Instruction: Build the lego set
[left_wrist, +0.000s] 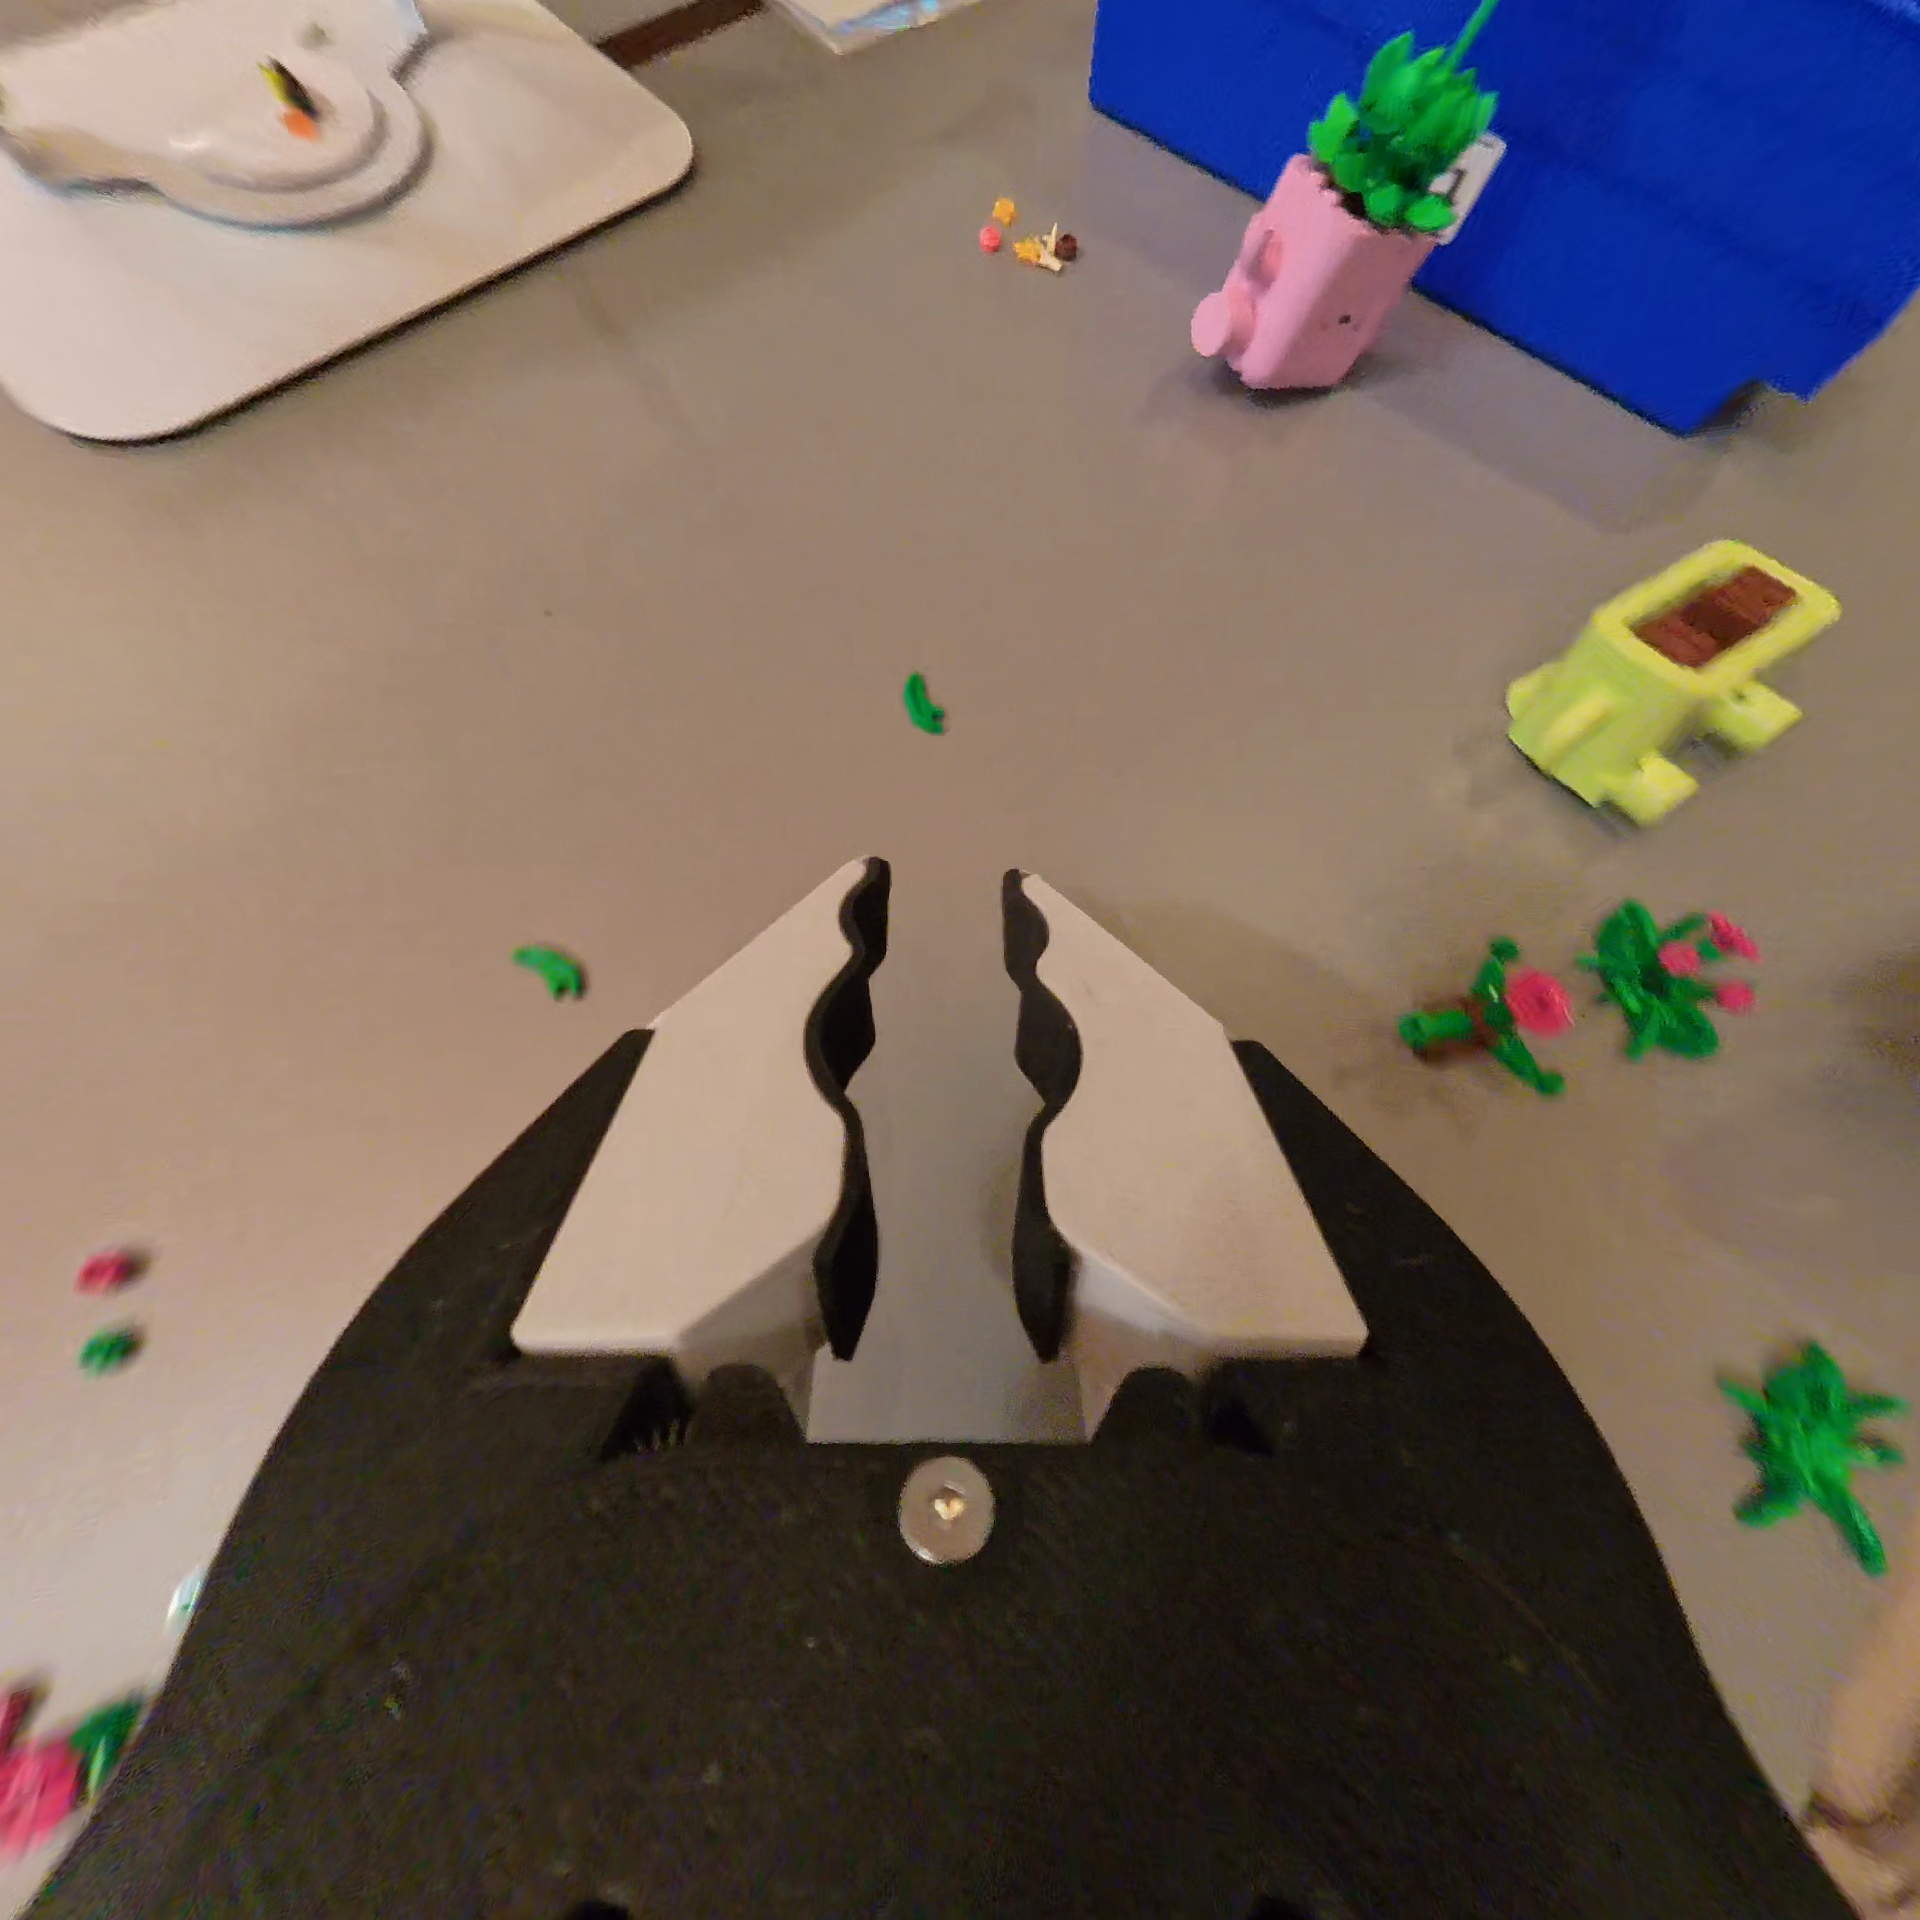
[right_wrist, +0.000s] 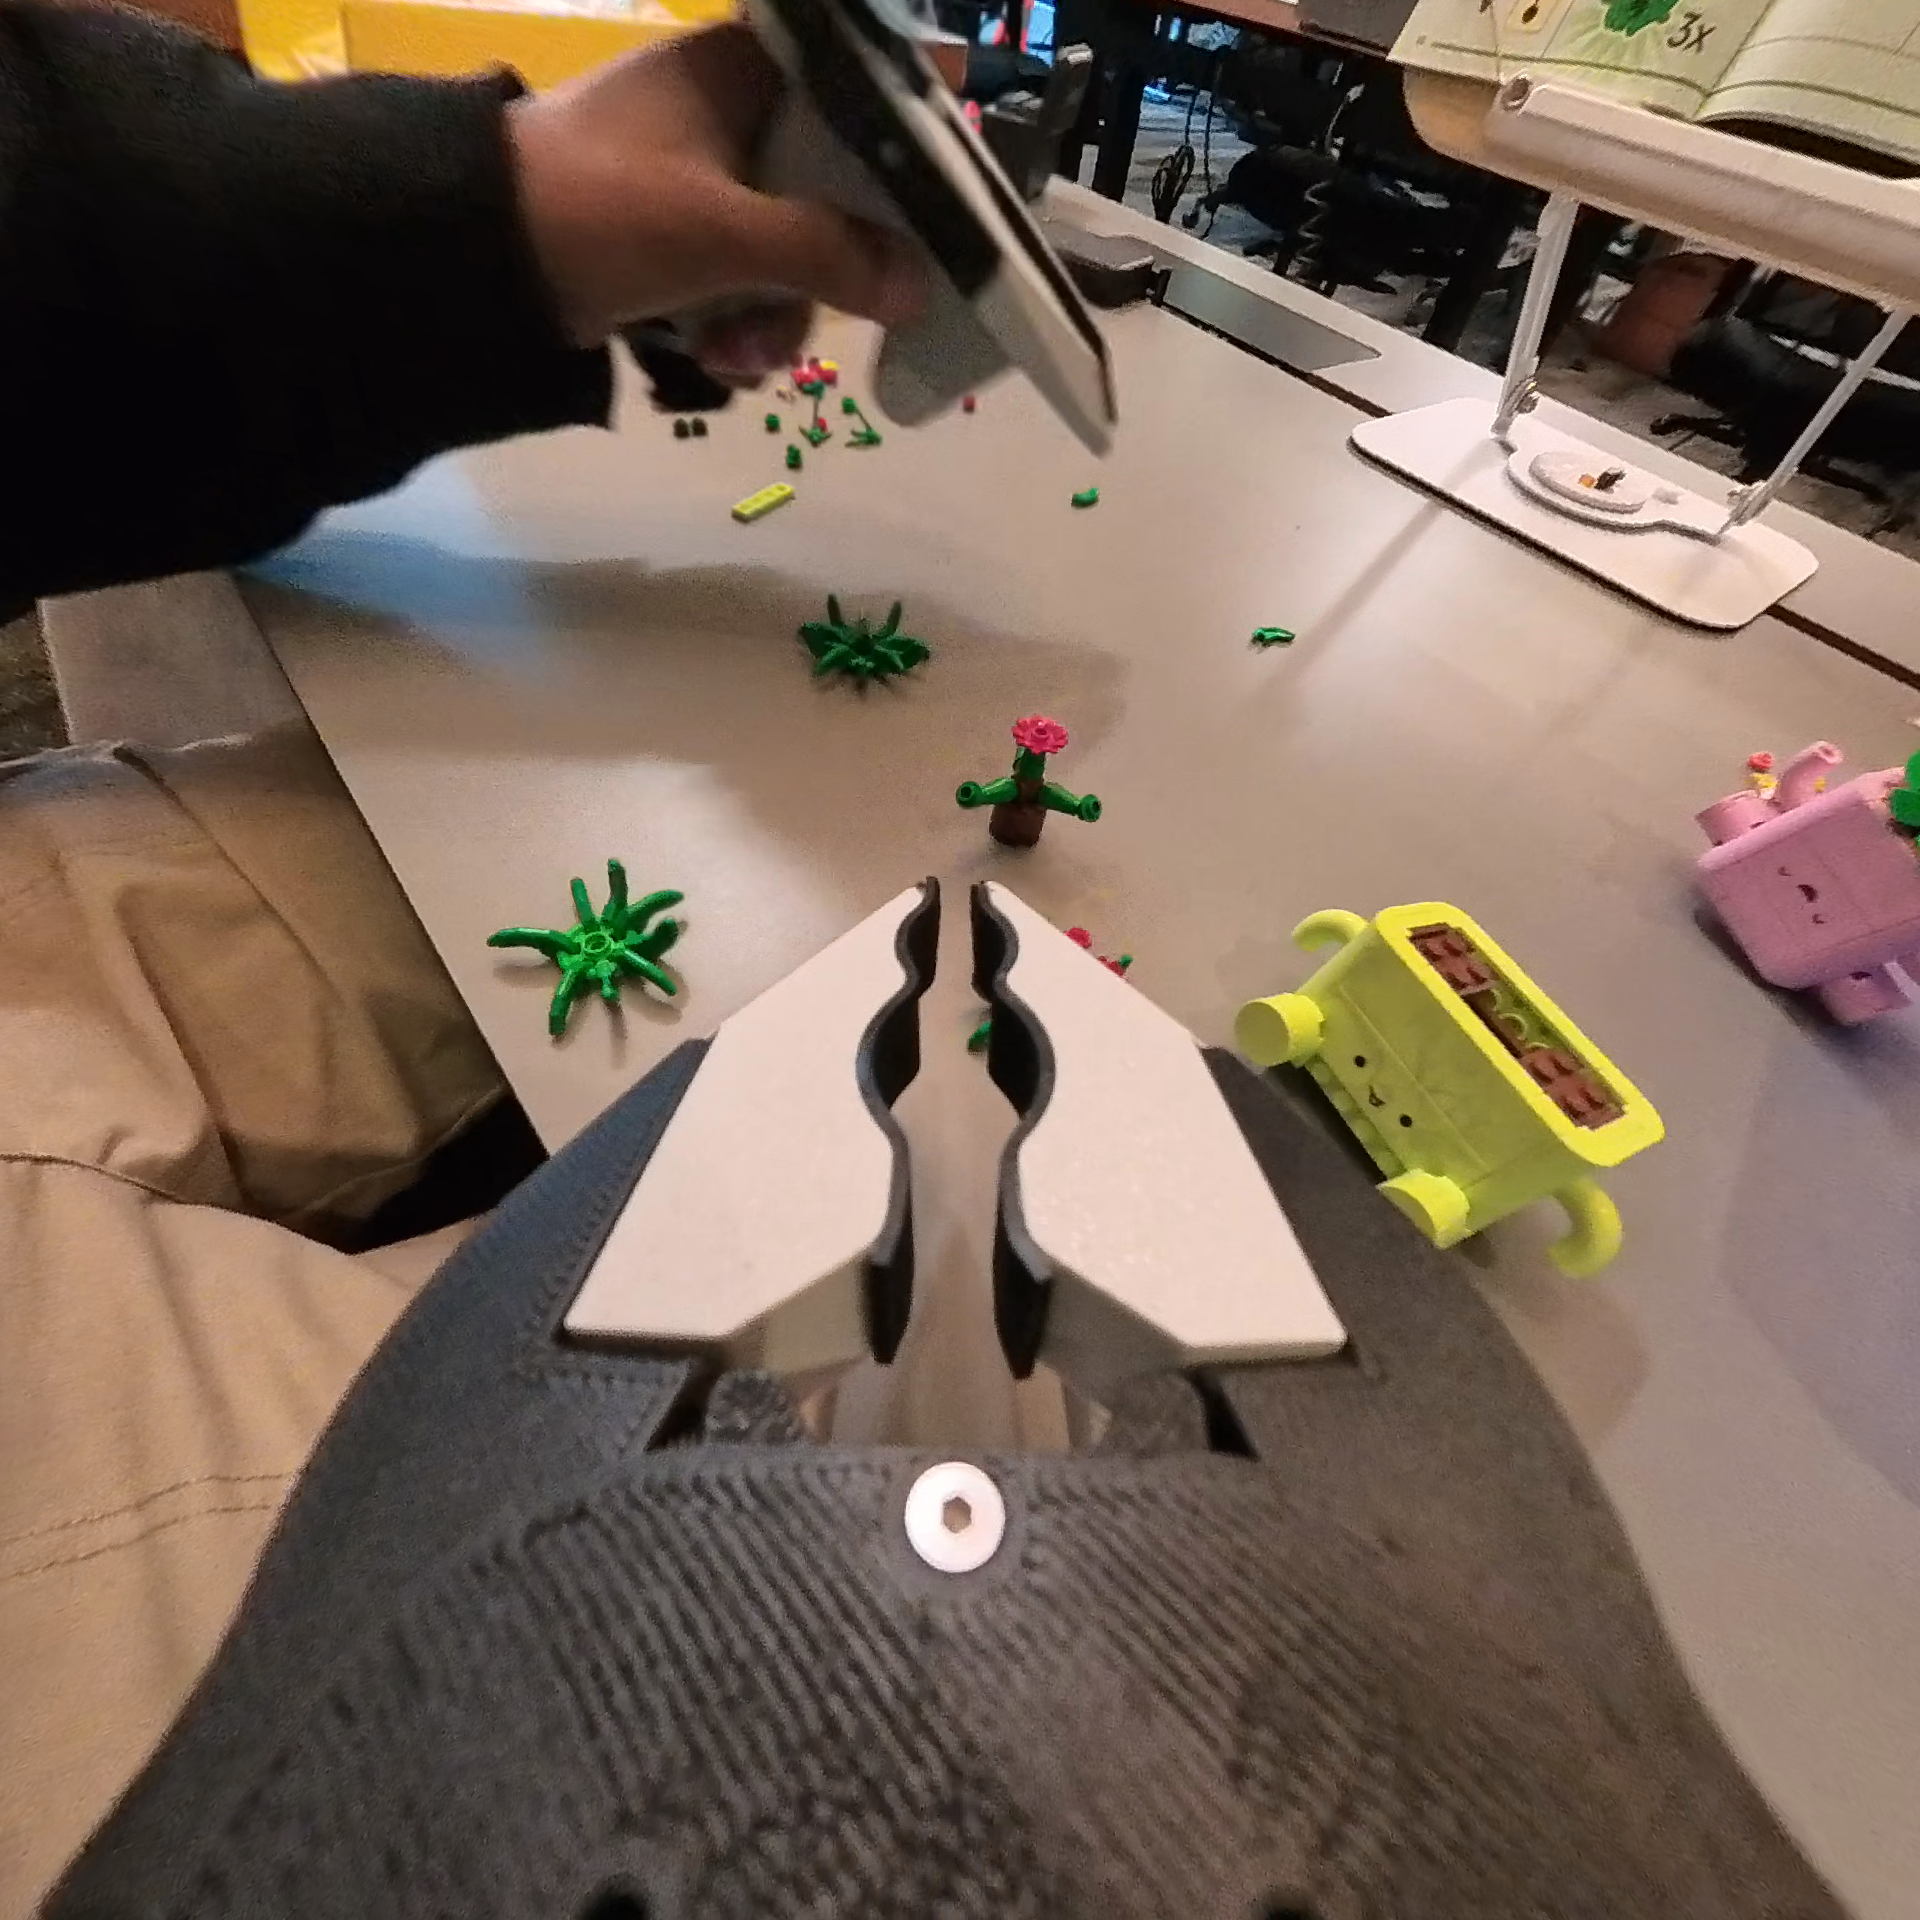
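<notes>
you are partway through, and most of the planting is still ahead of you. the pink pot (left_wrist: 1311, 296) is built and already carries a tuft of green leaves (left_wrist: 1392, 140); it stands tilted near the blue box (left_wrist: 1662, 208) at the far side of the surface (left_wrist: 727, 582). the yellow-green pot (right_wrist: 1455, 1081) is also built, with brown soil bricks showing in its open top, but nothing is planted in it and it lies tipped on its side just beside your right gripper (right_wrist: 956, 904).

what is left, judging from the loose parts: 1 small flower stem (right_wrist: 1027, 784) with a pink bloom and 2 green arms stands on its brown base just ahead of the right gripper, not yet set in any pot. 2 spiky green leaf pieces (right_wrist: 592, 945) (right_wrist: 862, 644) lie flat and unattached. 2 small green bits (left_wrist: 923, 703) (left_wrist: 551, 971) lie ahead of and to the left of your left gripper (left_wrist: 943, 868), and a scatter of tiny pink, green and yellow pieces (right_wrist: 816, 416) waits at the far end under your left hand (right_wrist: 665, 208). another flowered cluster (left_wrist: 1662, 977) sits loose on the surface near the stem.

both grippers carry nothing. the left one has its jaws slightly parted with bare surface showing between them; the right one has its jaws nearly together, a thin gap at the tips, and nothing pinched there. the instruction booklet (right_wrist: 1714, 62) lies on its white stand (right_wrist: 1579, 520) at the far right.
</notes>
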